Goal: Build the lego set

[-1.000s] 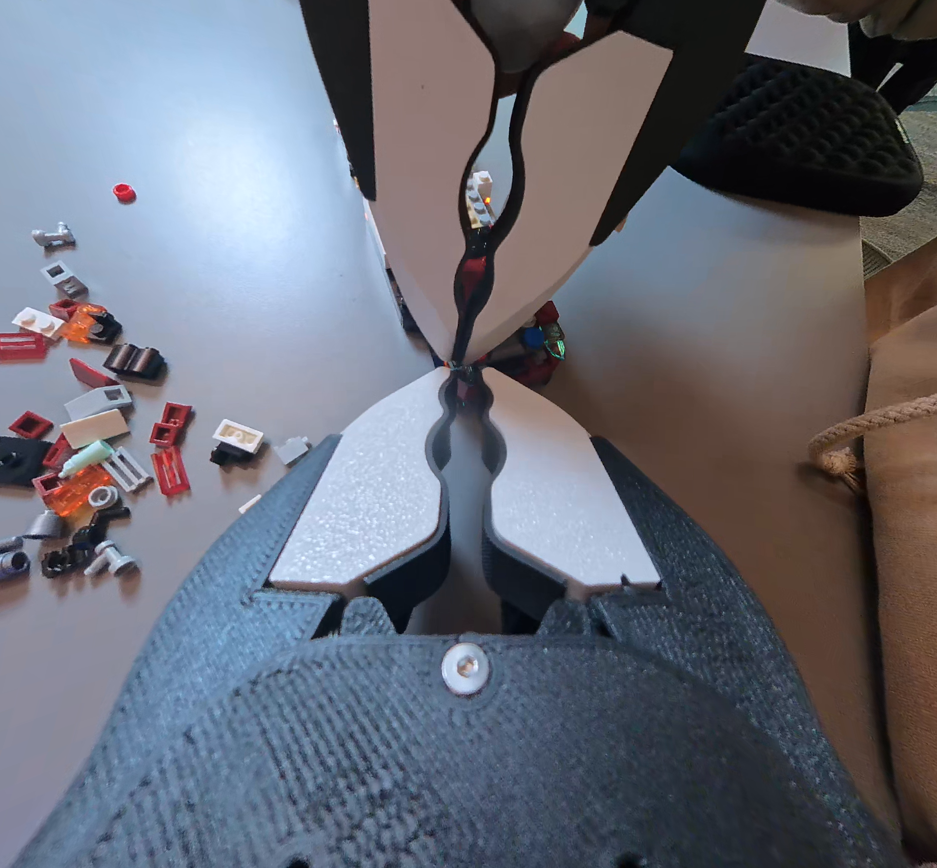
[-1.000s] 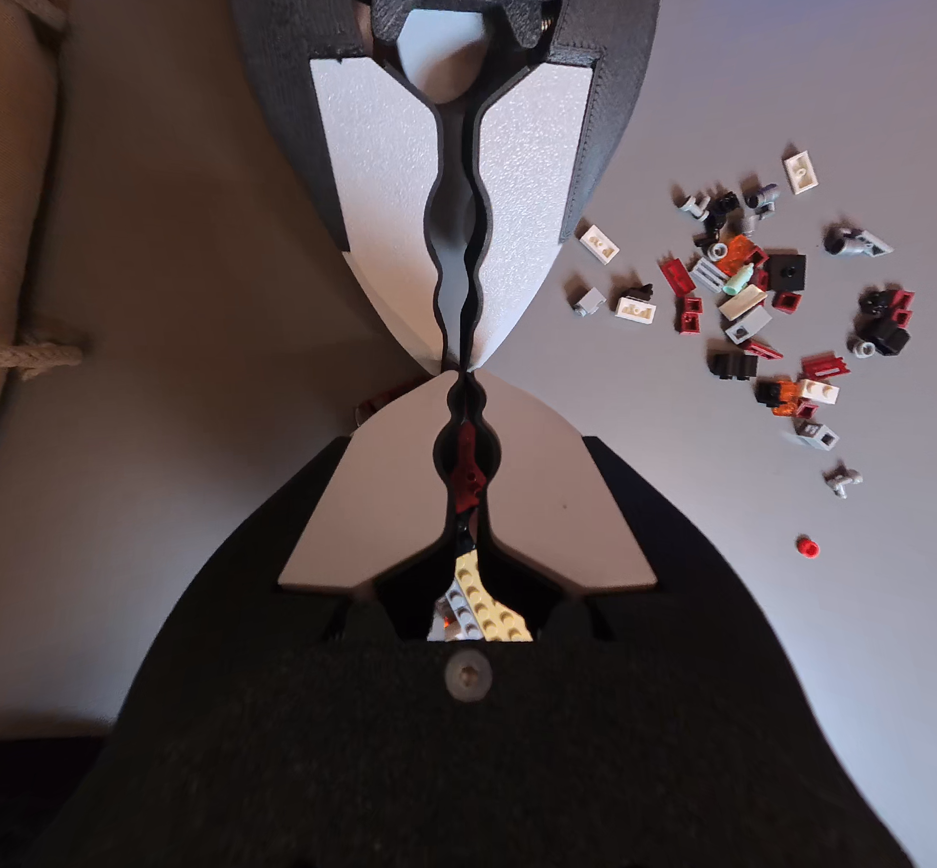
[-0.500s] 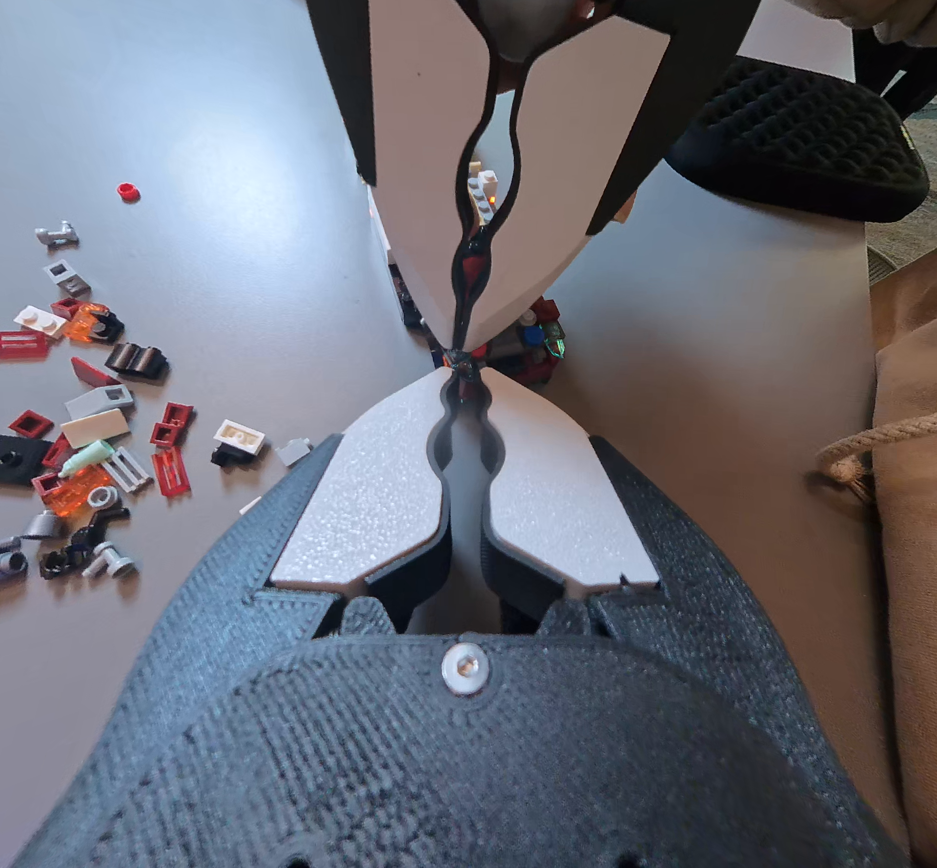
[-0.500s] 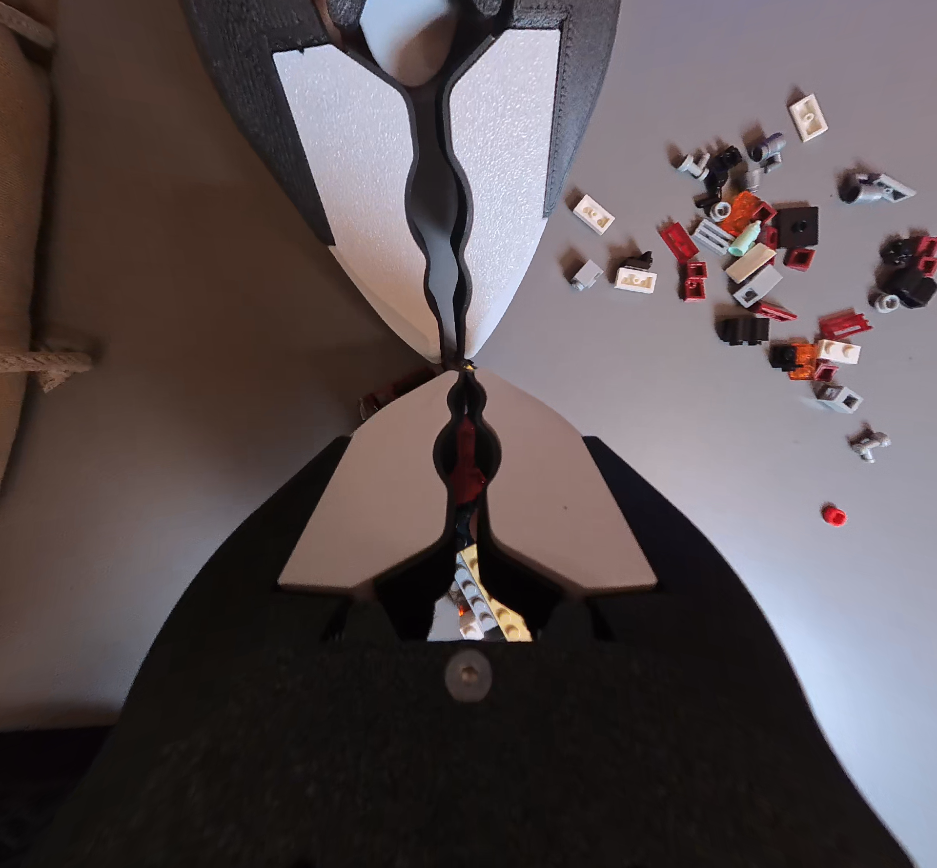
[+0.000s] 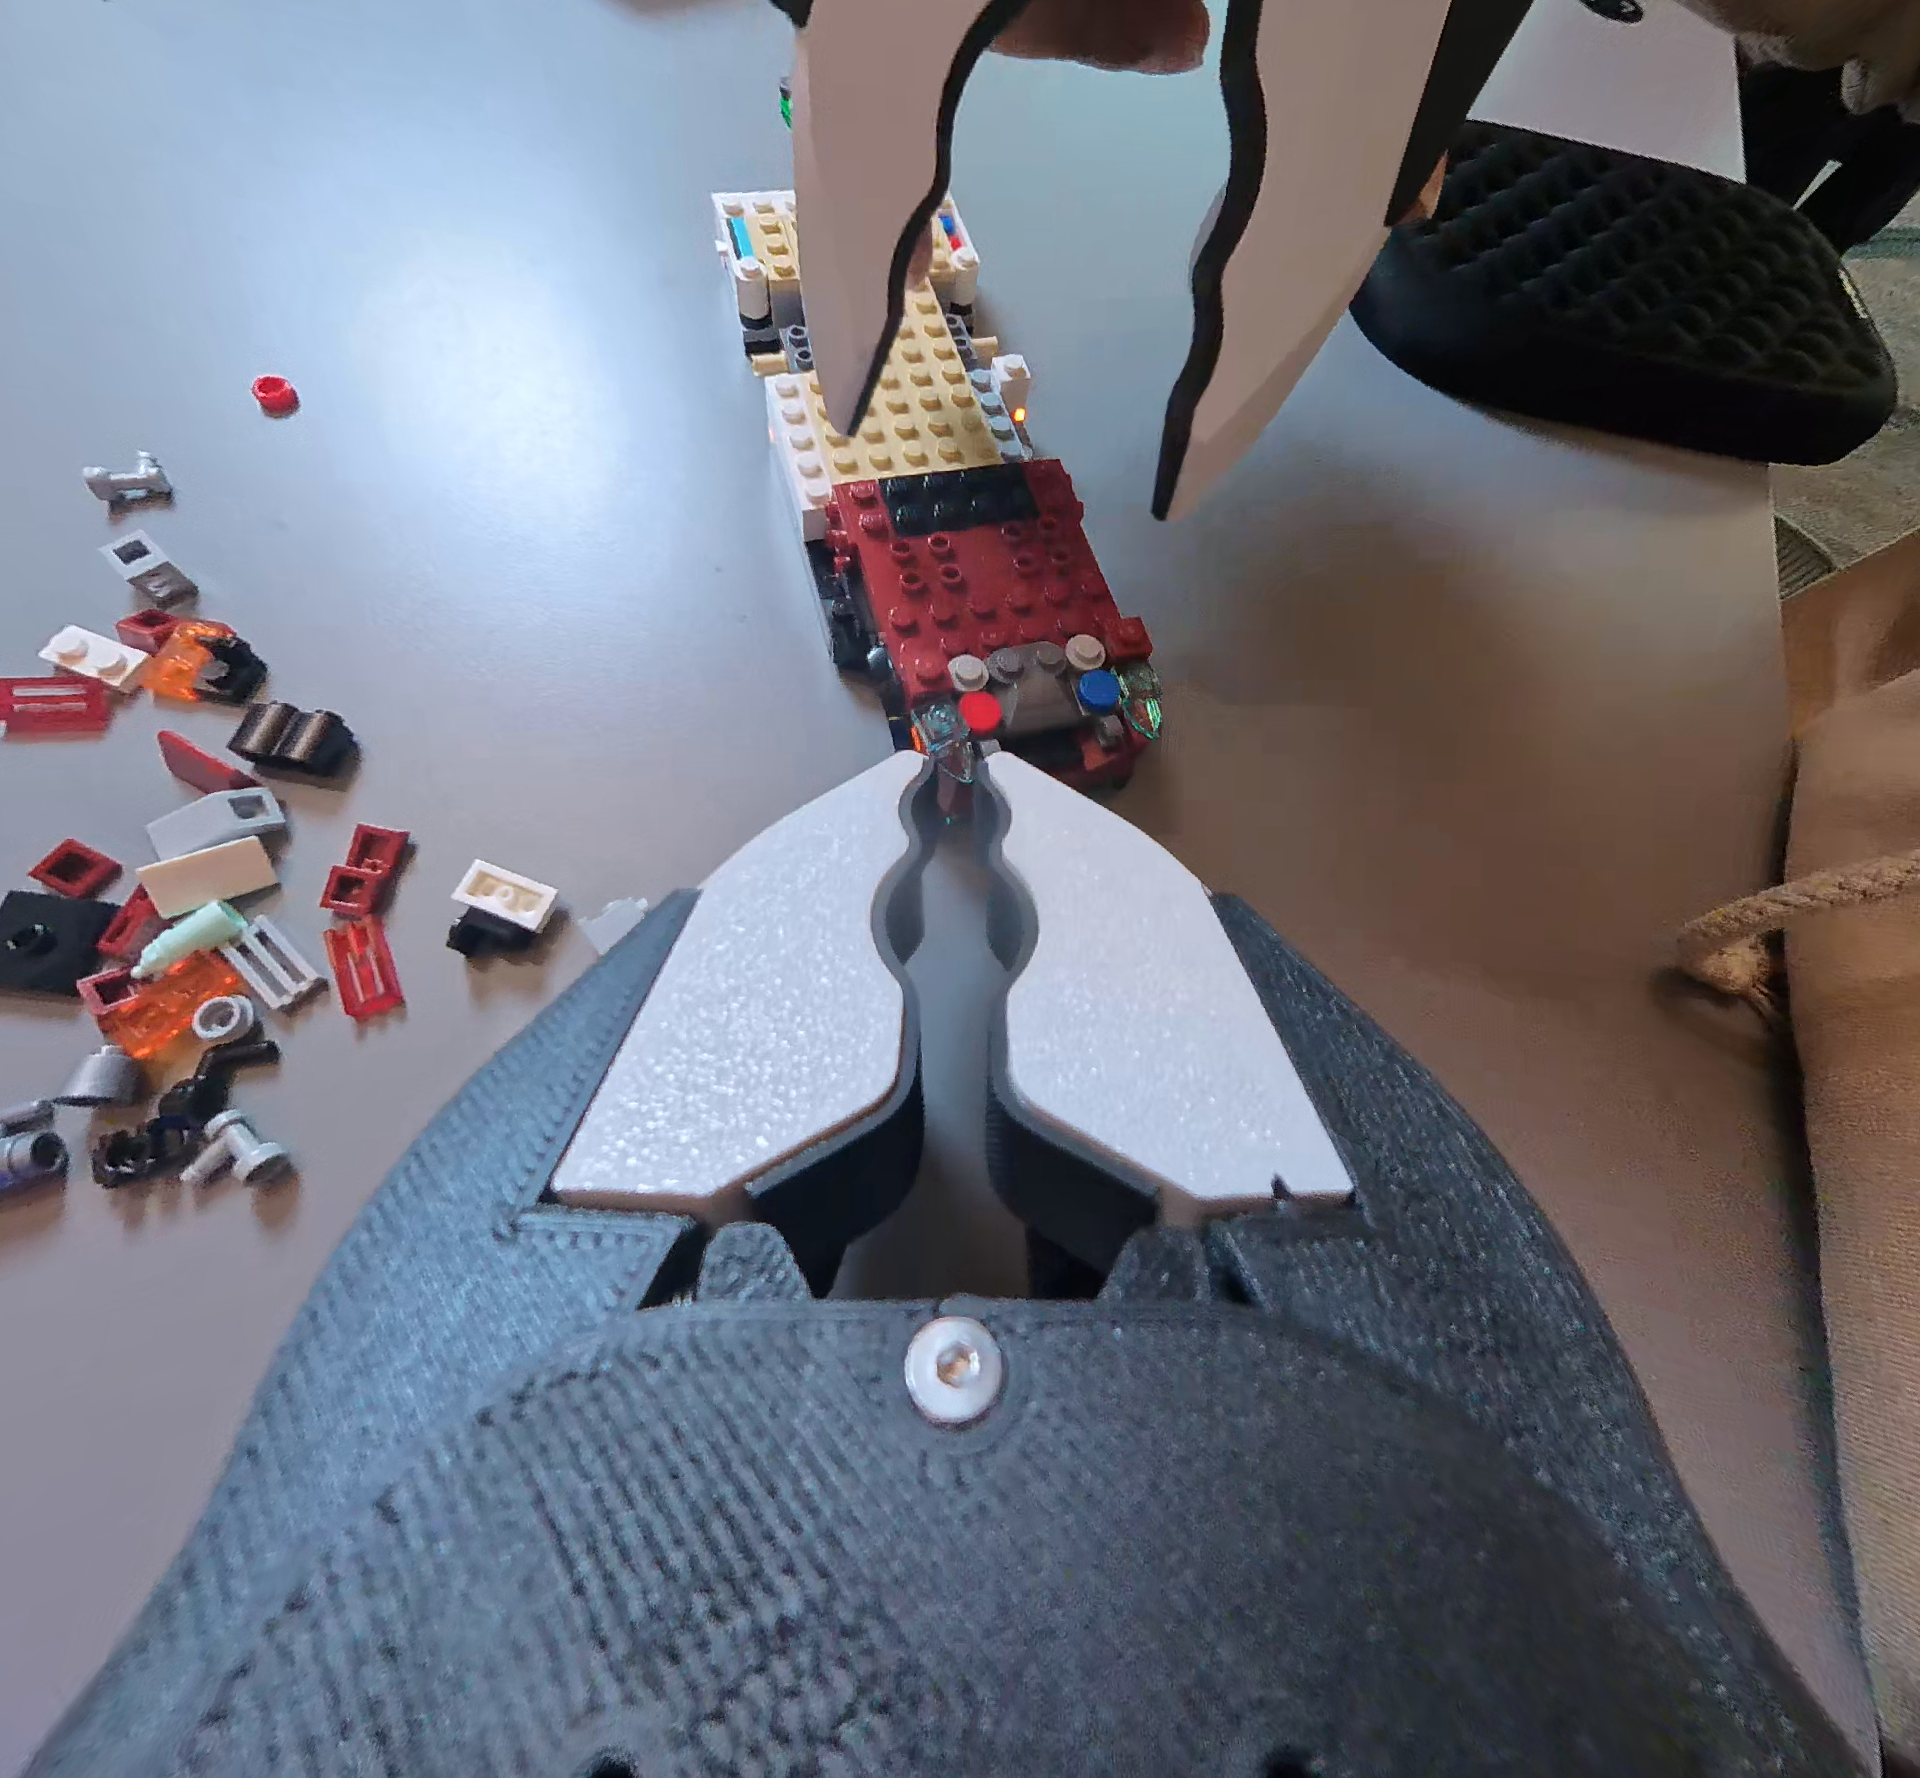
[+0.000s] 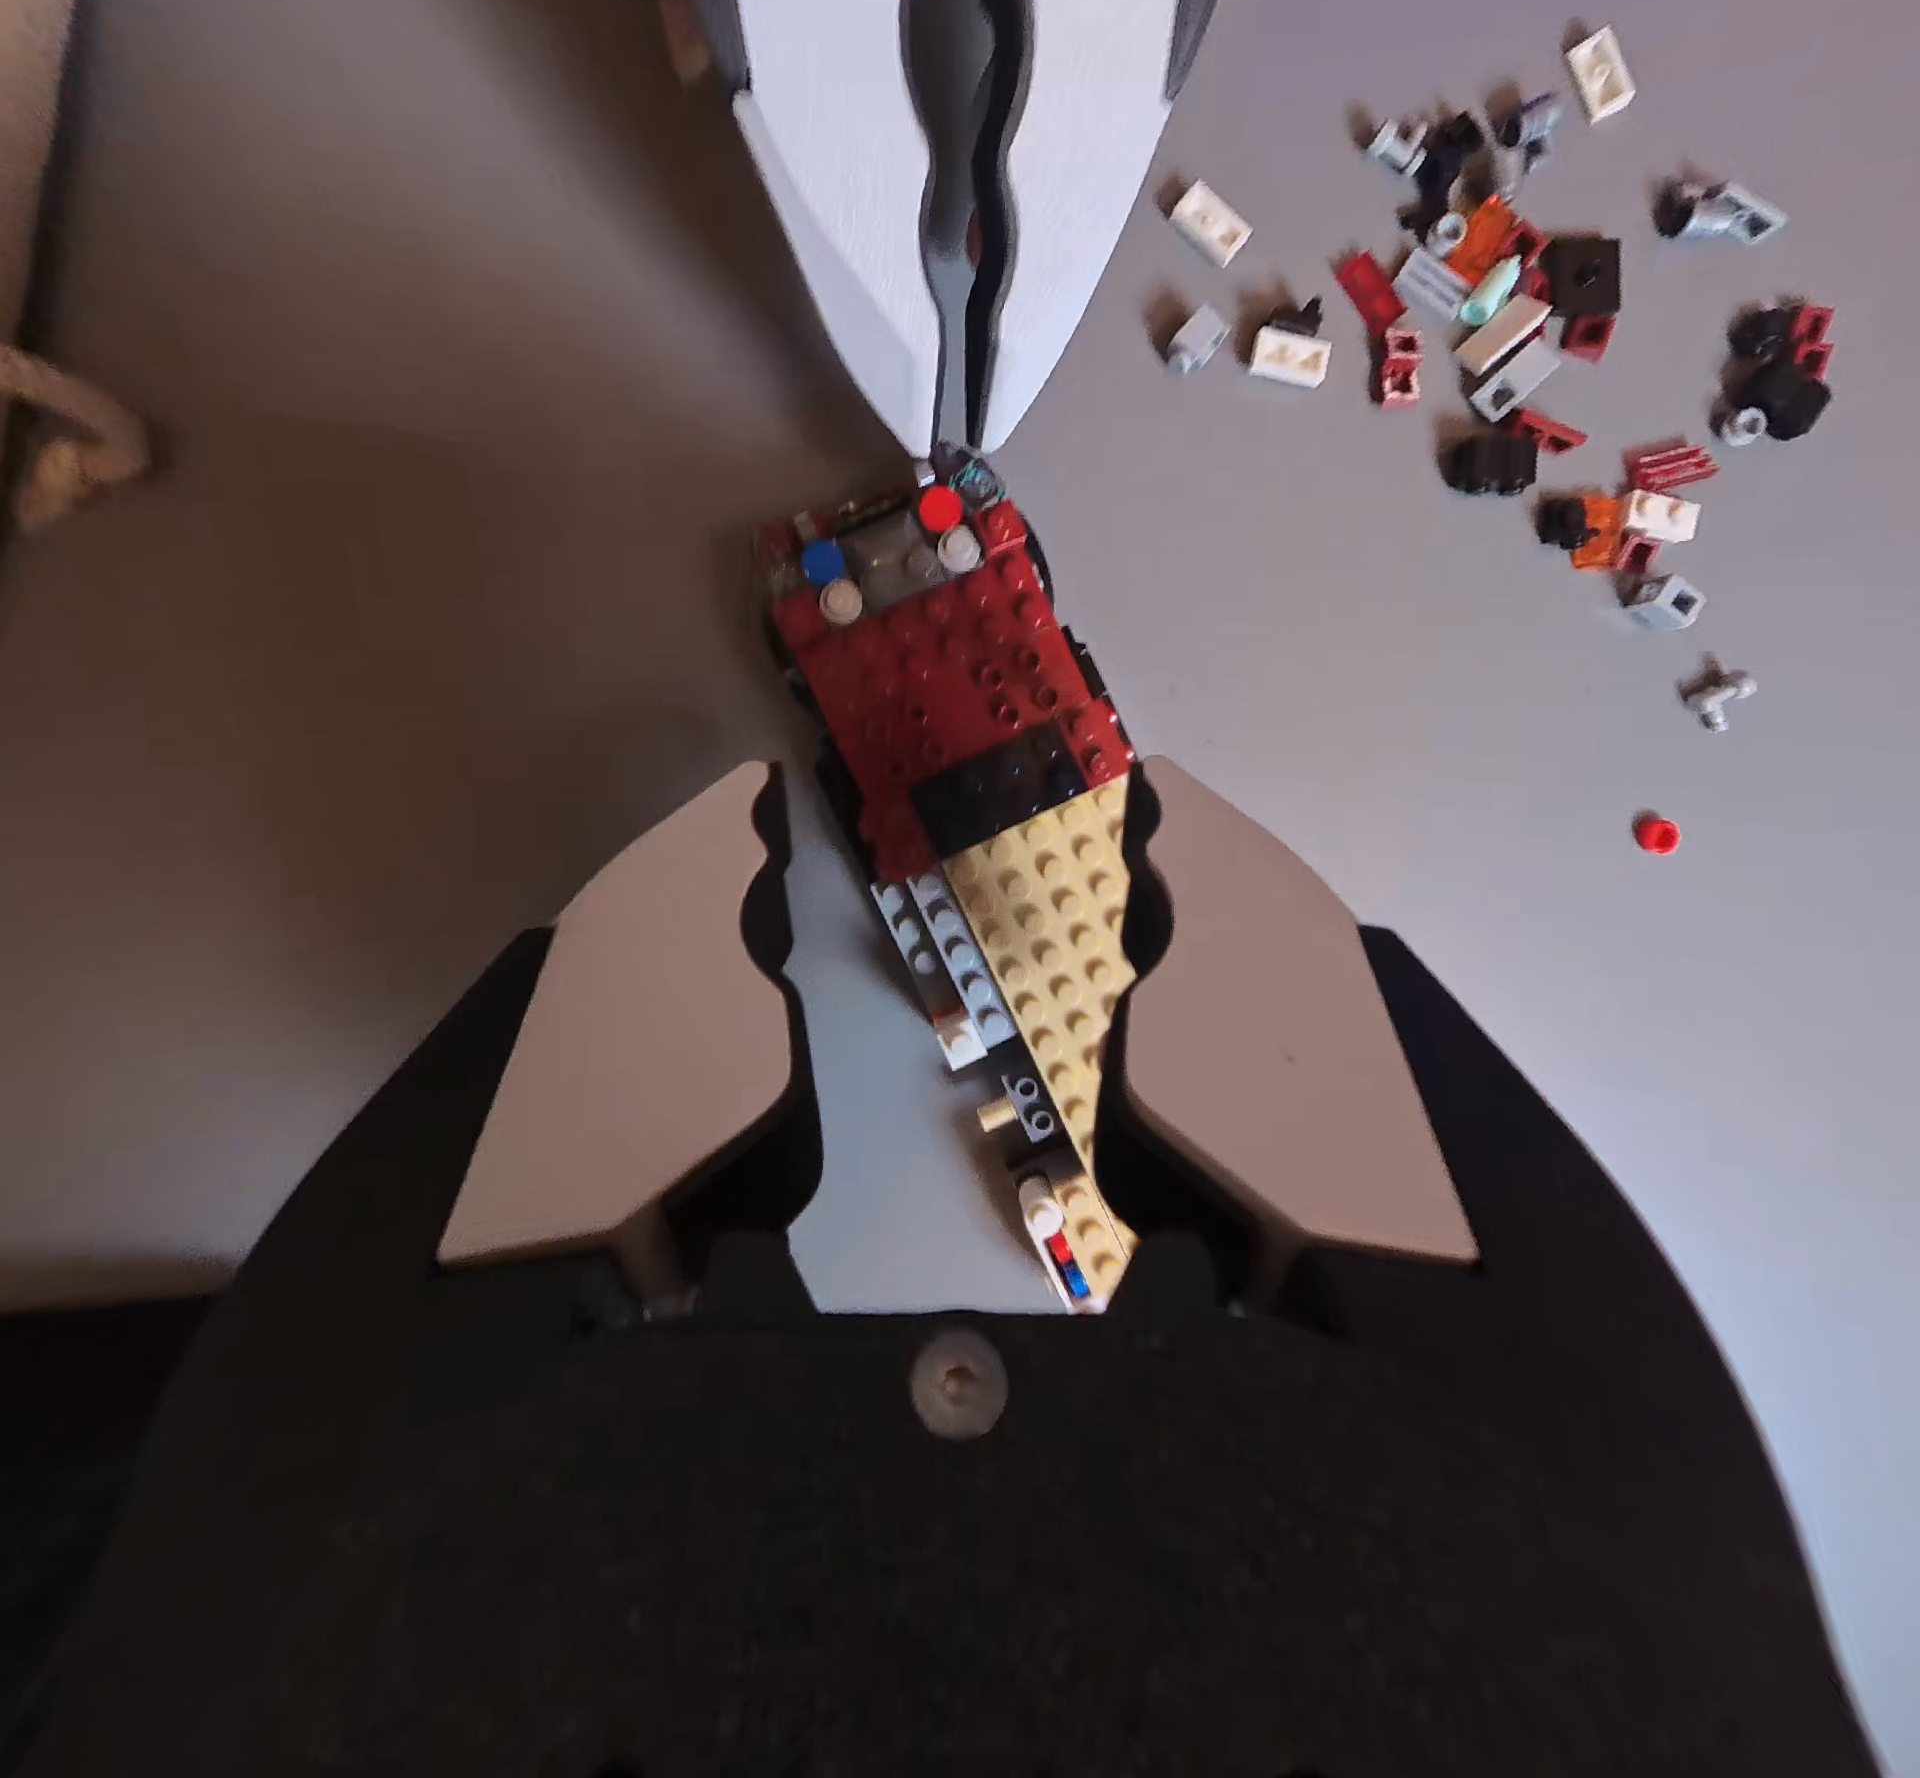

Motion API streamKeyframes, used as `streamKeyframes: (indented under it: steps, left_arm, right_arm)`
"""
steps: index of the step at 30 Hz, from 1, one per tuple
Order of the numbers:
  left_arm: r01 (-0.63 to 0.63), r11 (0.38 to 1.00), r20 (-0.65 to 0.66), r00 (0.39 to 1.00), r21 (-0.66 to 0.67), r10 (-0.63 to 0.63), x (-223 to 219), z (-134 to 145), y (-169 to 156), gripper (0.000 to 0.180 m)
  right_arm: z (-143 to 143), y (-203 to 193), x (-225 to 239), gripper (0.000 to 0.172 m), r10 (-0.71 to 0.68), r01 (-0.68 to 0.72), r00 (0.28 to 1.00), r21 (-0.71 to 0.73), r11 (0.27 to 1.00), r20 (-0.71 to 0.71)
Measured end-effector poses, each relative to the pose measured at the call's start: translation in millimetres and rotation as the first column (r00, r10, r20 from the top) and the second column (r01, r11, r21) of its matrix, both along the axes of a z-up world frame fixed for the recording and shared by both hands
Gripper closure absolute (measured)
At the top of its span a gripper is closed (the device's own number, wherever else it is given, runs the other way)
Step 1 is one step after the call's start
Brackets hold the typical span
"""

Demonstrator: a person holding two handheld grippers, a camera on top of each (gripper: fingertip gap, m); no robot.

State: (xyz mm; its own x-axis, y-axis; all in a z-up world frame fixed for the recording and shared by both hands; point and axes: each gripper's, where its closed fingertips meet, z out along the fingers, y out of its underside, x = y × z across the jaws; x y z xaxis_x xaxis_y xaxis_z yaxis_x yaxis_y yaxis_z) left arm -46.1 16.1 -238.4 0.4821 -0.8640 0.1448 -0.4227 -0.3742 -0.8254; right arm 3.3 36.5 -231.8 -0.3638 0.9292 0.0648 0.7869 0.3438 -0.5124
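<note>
Brick-built vehicle (image 5: 961, 523) lies on the grey counter (image 5: 436, 201), its dark red nose toward the left hand-held gripper (image 5: 953, 764), its tan and white deck running away from it. That gripper's jaws are drawn narrow on a small clear piece (image 5: 940, 726) at the nose's corner beside a red stud (image 5: 980, 710), seemingly pinching it. The right hand-held gripper (image 6: 954, 772) stands wide, its fingers straddling the tan deck above the model, gripping nothing. Likely the spread fingers leave the model free while the other end is worked. Loose bricks (image 5: 177, 876) lie scattered well apart. The left wrist view alone shows a black mesh cushion (image 5: 1631, 294) and the model's white far end — the right wrist view shows the deck from above, blurred.
</note>
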Motion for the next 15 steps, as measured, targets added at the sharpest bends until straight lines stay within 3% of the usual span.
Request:
streamKeyframes:
  steps: [6,11,15]
  left_arm:
    - [0.005,1.0,0.013,1.0,-0.001,-0.005,0,2,1,0.173]
    - [0.0,1.0,0.041,0.999,-0.019,0.001,-2,4,2,0.171]
    - [0.002,0.992,0.13,0.991,-0.124,0.014,-2,9,3,0.167]
  right_arm:
    - [-10,4,2,0.1,0.112,-0.117,0.989,0.049,0.992,0.095]
    - [-16,9,0,0.109,0.164,-0.17,0.976,0.036,0.985,0.145]
    - [-15,8,-1,0.113,0.174,-0.179,0.976,0.028,0.983,0.132]
